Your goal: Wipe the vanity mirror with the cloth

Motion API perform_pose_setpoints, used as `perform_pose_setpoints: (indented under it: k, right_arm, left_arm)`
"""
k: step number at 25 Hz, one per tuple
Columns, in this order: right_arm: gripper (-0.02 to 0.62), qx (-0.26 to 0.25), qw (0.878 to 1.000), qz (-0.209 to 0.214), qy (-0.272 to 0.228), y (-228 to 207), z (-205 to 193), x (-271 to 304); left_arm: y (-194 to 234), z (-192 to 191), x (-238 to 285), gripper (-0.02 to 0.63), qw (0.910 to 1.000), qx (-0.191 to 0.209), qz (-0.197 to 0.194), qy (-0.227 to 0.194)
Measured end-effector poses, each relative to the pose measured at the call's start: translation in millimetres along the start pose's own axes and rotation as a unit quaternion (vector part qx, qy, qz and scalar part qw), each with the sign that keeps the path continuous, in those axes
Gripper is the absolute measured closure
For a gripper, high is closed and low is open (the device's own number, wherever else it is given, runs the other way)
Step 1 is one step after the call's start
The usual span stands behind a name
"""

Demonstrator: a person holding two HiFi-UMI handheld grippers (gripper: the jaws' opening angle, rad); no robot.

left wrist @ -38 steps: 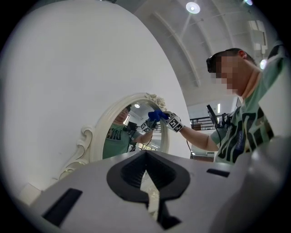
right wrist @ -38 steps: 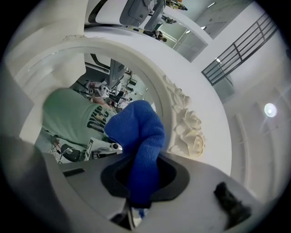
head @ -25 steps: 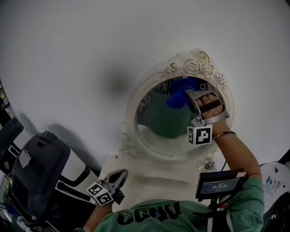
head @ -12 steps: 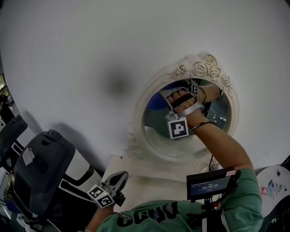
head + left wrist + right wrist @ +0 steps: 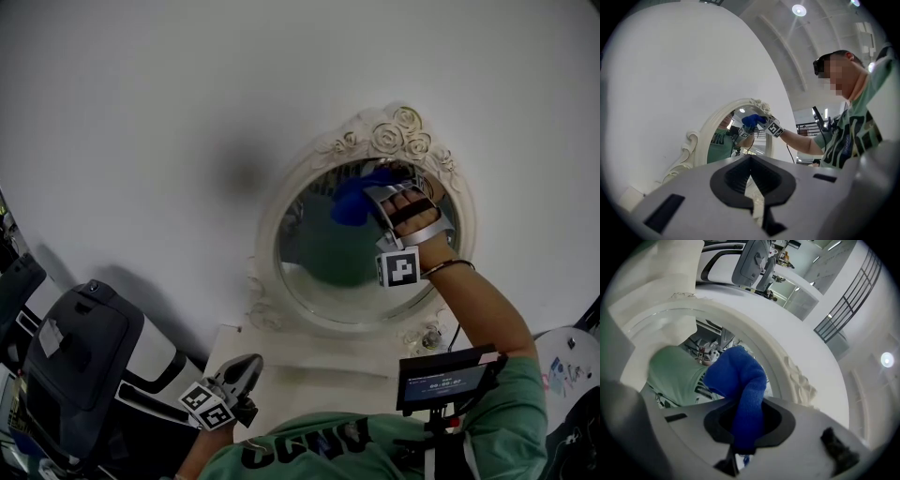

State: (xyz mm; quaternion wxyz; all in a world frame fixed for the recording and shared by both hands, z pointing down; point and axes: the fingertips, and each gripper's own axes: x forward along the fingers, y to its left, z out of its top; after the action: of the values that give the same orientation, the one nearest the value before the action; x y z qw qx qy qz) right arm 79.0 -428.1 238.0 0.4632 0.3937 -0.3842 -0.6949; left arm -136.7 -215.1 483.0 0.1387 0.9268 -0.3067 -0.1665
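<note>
The right gripper is clamping a blue cloth, whose bunched free end is pressing against the upper glass of the vanity mirror, just under the carved roses. The cloth is looking soft, light and floppy, so a pinch on its gathered middle is probably serving best. The glass and ornate frame are likely fragile, calling for gentle pressure. The left gripper is hanging low with its jaws together and nothing between them. The mirror is standing on a white tabletop and leaning against a plain white wall.
</note>
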Motion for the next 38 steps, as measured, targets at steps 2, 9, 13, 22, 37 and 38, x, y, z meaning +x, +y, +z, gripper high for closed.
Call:
perform_pose_setpoints:
  k: [2,9,13,22,37,38]
  right_arm:
    - [0.546,0.002,1.0,0.004,0.026,8.9,-31.5,-15.4]
    - [0.546,-0.003,0.992,0.019,0.124,34.0,-130.1,-62.7]
    - [0.546,0.003,0.99,0.018,0.138,35.9,-141.6,-67.2]
    - [0.546,0.029,0.999,-0.016,0.017,5.7,-19.4,-37.5]
    - [0.546,0.012,0.997,0.0,-0.08,-5.5,134.6,46.0]
    - [0.546,0.013,0.997,0.002,-0.08,-4.8,133.2,45.4]
  left_arm:
    - [-1.7,-1.5,5.2,0.606,1.0,-0.001,-0.007,0.003]
    - [-9.8,-5.6,23.5,0.606,0.9995,-0.004,-0.029,0.014]
    - [-13.5,-6.1,29.5,0.606,0.9992,-0.004,-0.036,0.017]
    - [-8.4,-3.1,13.0,0.606,0.9999,-0.004,-0.014,0.008]
    - [2.8,8.3,-37.9,0.606,0.9992,-0.002,0.035,-0.02]
    - [2.5,8.2,-36.7,0.606,0.9992,-0.003,0.033,-0.021]
